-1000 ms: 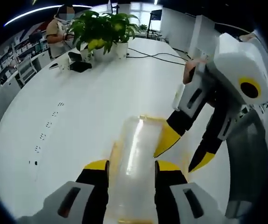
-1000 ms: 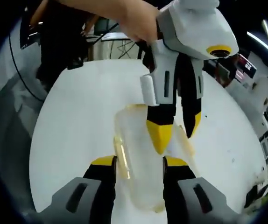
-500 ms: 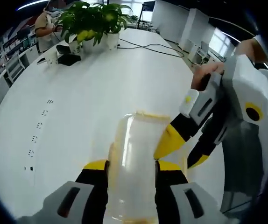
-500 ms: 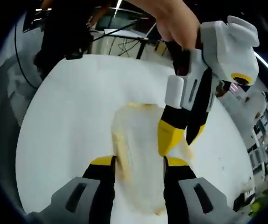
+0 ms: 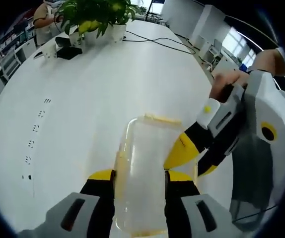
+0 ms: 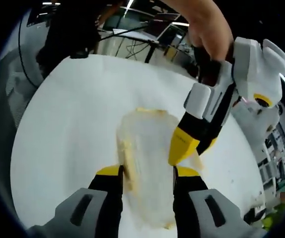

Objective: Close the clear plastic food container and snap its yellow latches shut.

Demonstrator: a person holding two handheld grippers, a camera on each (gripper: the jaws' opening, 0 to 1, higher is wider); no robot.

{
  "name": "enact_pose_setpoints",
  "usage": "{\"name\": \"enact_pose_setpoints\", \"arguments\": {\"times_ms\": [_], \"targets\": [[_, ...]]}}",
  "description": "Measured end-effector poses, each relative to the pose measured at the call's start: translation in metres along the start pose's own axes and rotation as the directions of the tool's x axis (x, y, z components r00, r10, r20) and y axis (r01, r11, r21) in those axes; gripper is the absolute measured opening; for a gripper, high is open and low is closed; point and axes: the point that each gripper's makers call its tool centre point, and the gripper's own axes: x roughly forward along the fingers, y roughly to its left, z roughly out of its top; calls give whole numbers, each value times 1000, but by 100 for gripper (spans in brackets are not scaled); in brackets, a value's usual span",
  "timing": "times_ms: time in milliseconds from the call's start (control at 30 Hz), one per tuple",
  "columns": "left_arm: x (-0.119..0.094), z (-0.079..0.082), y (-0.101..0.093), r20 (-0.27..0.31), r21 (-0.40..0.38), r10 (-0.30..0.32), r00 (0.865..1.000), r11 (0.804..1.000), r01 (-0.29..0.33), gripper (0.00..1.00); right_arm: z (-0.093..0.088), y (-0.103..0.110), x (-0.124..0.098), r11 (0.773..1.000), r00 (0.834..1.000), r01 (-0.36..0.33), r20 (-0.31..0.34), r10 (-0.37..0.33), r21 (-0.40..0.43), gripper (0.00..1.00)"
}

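The clear plastic container [image 5: 145, 168] with yellow latches lies on the white table [image 5: 83, 99], reaching away from me between the jaws of my left gripper [image 5: 140, 176], which touch its two long sides. My right gripper [image 5: 194, 159] comes in from the right, with one yellow tip on the container's right edge and the other outside it. In the right gripper view the container [image 6: 147, 148] sits between the jaws of my right gripper [image 6: 147, 172], a yellow latch [image 6: 126, 157] by the left jaw. My left gripper [image 6: 196, 145] straddles the container's right edge there.
Potted plants [image 5: 95, 17], a dark object [image 5: 68, 49] and cables [image 5: 157, 42] stand at the table's far end, where a person [image 5: 43, 17] sits. Hands hold the grippers [image 5: 232, 82] [image 6: 204, 29]. The table edge [image 6: 21, 124] curves near a dark floor.
Both views have tilted with the hands. In the right gripper view the left gripper has shifted from over the container's middle to its right edge. The container stays between both pairs of jaws.
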Motion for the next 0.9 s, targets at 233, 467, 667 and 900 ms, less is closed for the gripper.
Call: {"name": "enact_pose_setpoints", "arguments": {"times_ms": [233, 467, 667, 900], "targets": [[1, -2, 1, -44, -6, -30, 999, 1000, 30, 33, 0, 0, 1, 1000, 1000, 8, 2, -8, -5, 34], [2, -6, -6, -111, -11, -67, 992, 998, 66, 33, -7, -4, -2, 999, 1000, 14, 2, -14, -42, 31], [6, -2, -3, -153, -30, -124, 980, 992, 121, 33, -2, -5, 1, 999, 1000, 22, 18, -22, -27, 31], [0, -4, 9, -156, -49, -185, 970, 983, 179, 32, -1, -1, 2, 999, 1000, 26, 16, -25, -26, 30]]}}
